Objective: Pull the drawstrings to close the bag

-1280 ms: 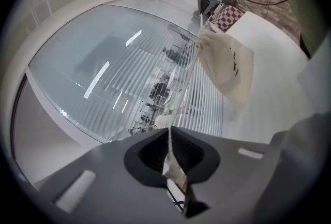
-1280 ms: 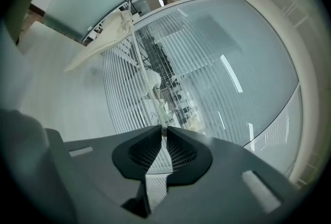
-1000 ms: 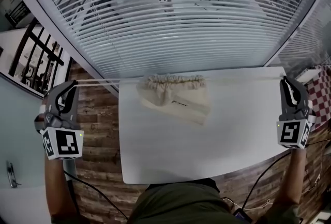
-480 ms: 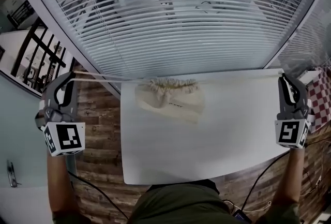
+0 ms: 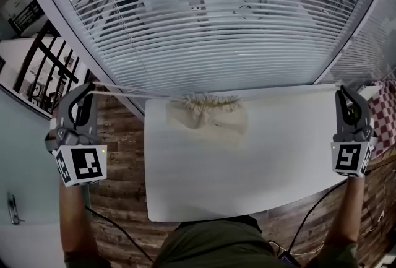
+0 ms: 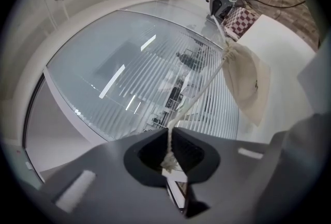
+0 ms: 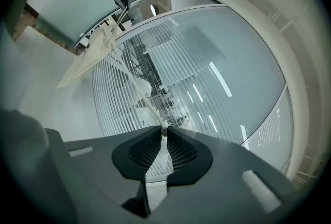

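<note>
At the white table's (image 5: 247,168) far edge, just beside the window blinds (image 5: 204,31), lies the gathered bag (image 5: 207,113); the left gripper (image 5: 86,88), out over the wooden floor (image 5: 124,155), and the right gripper (image 5: 342,88) are each clamped on a taut drawstring (image 6: 201,89)

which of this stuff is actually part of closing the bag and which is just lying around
In the job: bag, left drawstring, right drawstring, left tongs, right tongs, each clamped on its drawstring.
Just there: table, blinds, checked cloth.
</note>
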`<state>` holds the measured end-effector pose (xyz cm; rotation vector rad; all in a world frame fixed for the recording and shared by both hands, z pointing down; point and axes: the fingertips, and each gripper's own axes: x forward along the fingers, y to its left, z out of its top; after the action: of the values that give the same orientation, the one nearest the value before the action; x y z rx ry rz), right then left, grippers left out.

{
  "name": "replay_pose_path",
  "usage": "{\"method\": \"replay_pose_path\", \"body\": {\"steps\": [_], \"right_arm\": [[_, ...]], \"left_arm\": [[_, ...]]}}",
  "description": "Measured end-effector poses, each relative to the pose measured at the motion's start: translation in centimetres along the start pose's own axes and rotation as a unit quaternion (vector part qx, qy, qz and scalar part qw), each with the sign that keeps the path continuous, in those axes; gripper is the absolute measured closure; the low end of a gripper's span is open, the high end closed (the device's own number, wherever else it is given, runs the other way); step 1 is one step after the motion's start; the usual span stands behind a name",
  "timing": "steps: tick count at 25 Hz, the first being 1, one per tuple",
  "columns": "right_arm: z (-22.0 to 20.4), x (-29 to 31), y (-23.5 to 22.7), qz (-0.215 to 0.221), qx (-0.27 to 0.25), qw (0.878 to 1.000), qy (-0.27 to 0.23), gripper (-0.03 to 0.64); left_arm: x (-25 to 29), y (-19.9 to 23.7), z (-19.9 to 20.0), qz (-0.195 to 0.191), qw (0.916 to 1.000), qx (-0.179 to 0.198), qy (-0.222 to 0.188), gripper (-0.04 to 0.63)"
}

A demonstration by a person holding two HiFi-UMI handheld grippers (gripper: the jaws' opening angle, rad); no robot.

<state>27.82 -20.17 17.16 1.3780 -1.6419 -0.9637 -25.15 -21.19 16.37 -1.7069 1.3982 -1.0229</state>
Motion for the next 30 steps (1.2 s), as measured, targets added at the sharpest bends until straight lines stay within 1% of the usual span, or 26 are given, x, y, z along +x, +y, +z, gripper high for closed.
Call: {"method": "replay_pose_path", "body": {"steps": [8,11,14,18,22,26,30], "right_arm": [[0.8,-0.4,0.0,-0.008,0.004,1.000,-0.005,0.572],[0.7,-0.8,0.0,-0.010,0.004,1.000,-0.004,0.572],[0.9,-1.0,0.1,-0.006,-0.001,1.000,0.001,0.571],[0.6,-1.2,0.4,-0.007,0.004,1.000,-0.002,0.571],[0.7,-1.3,0.6,-0.001,-0.001,1.000,0.004,0.571],[0.4,-1.4,0.8,-0.004,0.007,1.000,0.000,0.571],[0.2,-1.4,1.1,-0.004,0.006,1.000,0.004,0.571]], "left_arm": [[-0.2,0.3,0.9,0.008,0.9999,-0.007,-0.009,0.580],[-0.6,0.5,1.2,0.012,0.9999,0.000,-0.013,0.580],[-0.7,0.5,0.8,0.013,0.9999,-0.007,-0.009,0.580],[-0.9,0.6,1.1,0.012,0.9998,0.012,-0.013,0.580],[-1.1,0.1,0.9,0.010,0.9999,-0.002,-0.009,0.580],[-1.1,0.2,1.2,0.009,0.9998,0.012,-0.013,0.580],[-1.2,0.2,1.0,0.009,0.9999,0.006,-0.013,0.580]]}}
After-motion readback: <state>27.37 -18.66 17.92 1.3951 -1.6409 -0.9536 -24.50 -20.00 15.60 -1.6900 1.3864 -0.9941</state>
